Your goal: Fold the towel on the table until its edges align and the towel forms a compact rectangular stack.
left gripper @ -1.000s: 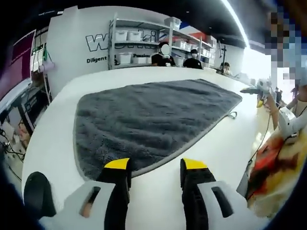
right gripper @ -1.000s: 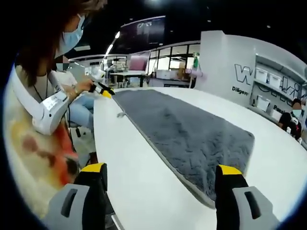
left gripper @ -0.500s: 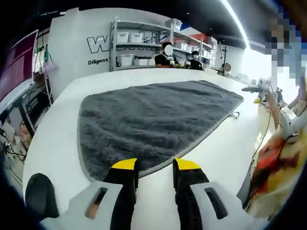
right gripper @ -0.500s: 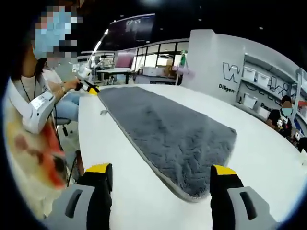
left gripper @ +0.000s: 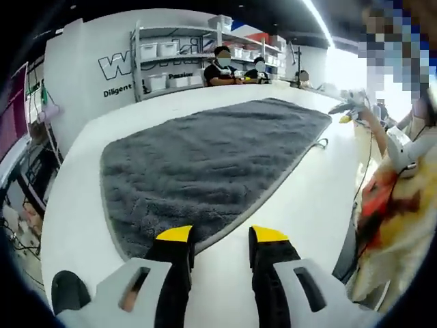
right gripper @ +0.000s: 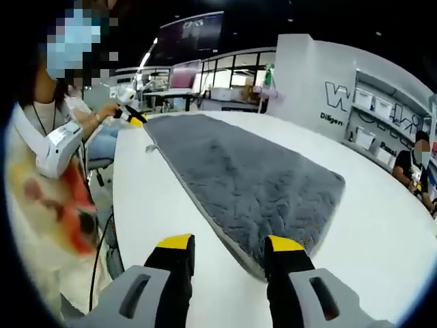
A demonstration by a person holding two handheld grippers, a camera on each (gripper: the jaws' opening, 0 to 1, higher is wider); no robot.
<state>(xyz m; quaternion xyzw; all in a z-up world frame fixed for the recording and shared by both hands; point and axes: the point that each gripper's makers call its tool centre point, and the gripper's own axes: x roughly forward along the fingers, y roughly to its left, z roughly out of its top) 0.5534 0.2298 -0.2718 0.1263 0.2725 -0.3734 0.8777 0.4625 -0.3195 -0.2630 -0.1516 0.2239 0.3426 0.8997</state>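
Since the earlier frame, the right gripper (right gripper: 229, 246) had narrowed its jaws over the near hem of the grey towel (right gripper: 246, 181), though they remained unclenched. Left gripper (left gripper: 221, 237) was likewise parted at the towel's hem just ahead, the cloth lying flat on the white table (left gripper: 307, 198).

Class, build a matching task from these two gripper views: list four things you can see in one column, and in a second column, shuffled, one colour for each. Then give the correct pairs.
Things:
1. towel
2. table
3. tips of the right gripper
4. storage bins on the shelf

Colours:
A. yellow
B. plain white surface
C. grey
D. translucent white

Pairs: 1-C, 2-B, 3-A, 4-D
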